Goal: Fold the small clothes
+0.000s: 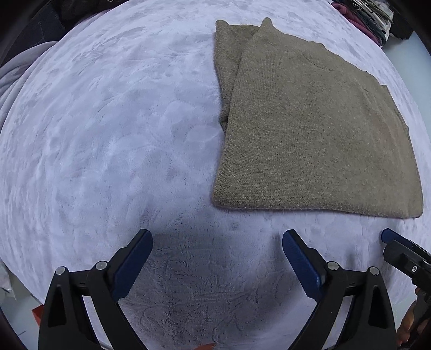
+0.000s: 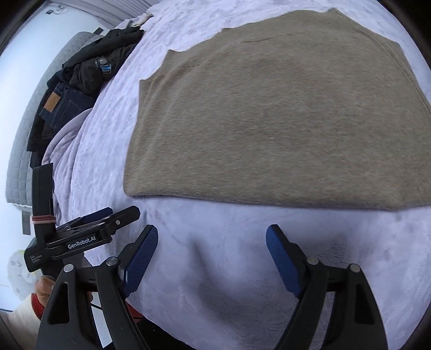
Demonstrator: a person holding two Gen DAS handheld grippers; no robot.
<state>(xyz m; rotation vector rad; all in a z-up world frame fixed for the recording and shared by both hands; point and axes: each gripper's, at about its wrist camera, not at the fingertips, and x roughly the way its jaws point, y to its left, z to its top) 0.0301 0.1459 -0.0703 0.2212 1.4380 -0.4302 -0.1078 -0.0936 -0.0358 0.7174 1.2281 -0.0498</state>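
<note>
A grey-brown knitted sweater [image 1: 309, 126] lies folded flat on the pale lilac plush blanket [image 1: 107, 134]; a folded part sticks out along its left side. My left gripper [image 1: 217, 237] hangs over bare blanket just short of the sweater's near hem, jaws wide apart, nothing between them. In the right wrist view the same sweater [image 2: 269, 115] fills the upper middle. My right gripper [image 2: 212, 233] stands open above the blanket [image 2: 229, 255] in front of the near folded edge, holding nothing. The left gripper [image 2: 102, 216] shows at the left there.
Dark clothes and jeans [image 2: 70, 99] are piled along the bed's far left edge beside a grey quilted mattress [image 2: 24, 150]. More colourful garments [image 1: 361, 16] lie at the top right corner. A hand with a red-trimmed sleeve [image 2: 40, 293] holds the left tool.
</note>
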